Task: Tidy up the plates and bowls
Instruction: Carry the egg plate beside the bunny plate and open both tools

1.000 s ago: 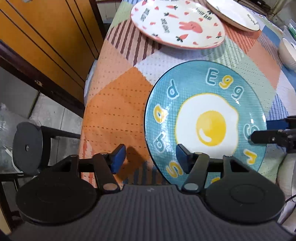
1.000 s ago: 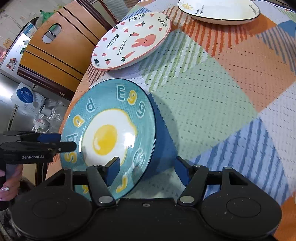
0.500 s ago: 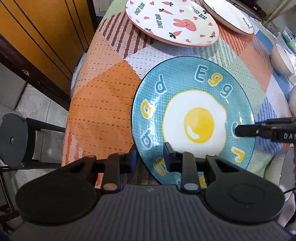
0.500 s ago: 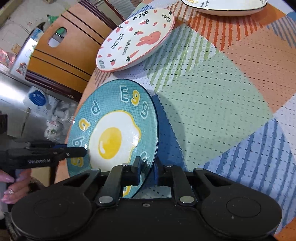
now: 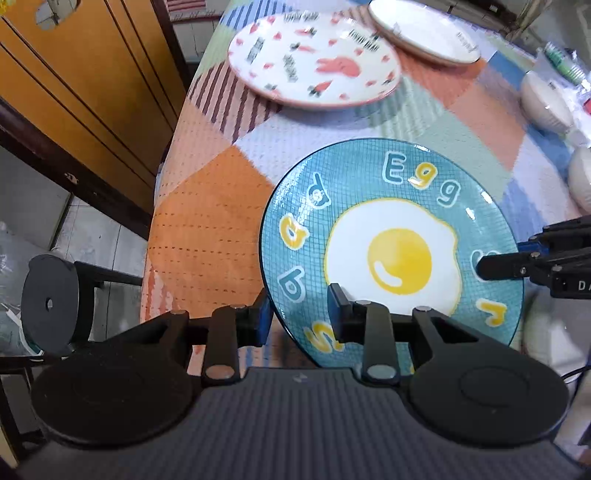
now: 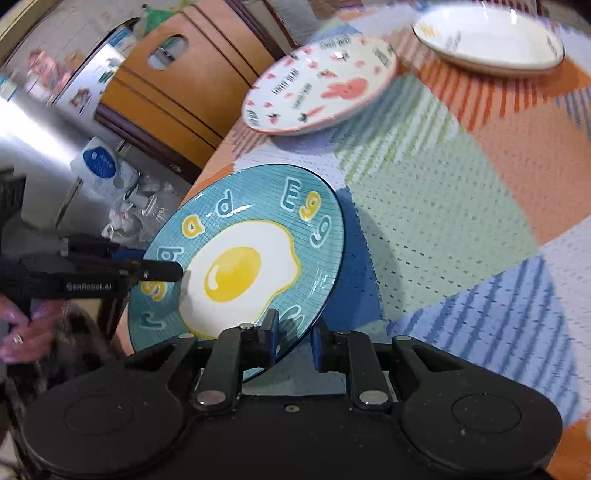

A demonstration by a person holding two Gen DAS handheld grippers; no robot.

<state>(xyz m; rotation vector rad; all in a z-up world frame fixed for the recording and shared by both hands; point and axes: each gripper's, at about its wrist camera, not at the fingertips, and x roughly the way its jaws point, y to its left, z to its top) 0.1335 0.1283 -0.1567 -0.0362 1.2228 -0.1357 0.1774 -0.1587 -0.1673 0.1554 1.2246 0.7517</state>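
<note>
- Egg plate (image 5: 391, 236) lower centre of frame, lifted and tilted off the tablecloth (image 5: 207, 221).
- Left gripper (image 5: 300, 314) and right gripper (image 6: 293, 341) each clamp its near rim, jaws closed on it.
- Nothing stacked yet: bunny plate (image 5: 314, 62) and white plate (image 5: 424, 29) lie separate up top, bowls (image 5: 546, 103) at right edge.
- Glazed, glossy ceramic; cloth is textured weave.

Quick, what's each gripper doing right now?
Left gripper: shut on the rim of the round teal fried-egg plate.
Right gripper: shut on the same plate's opposite rim.
</note>
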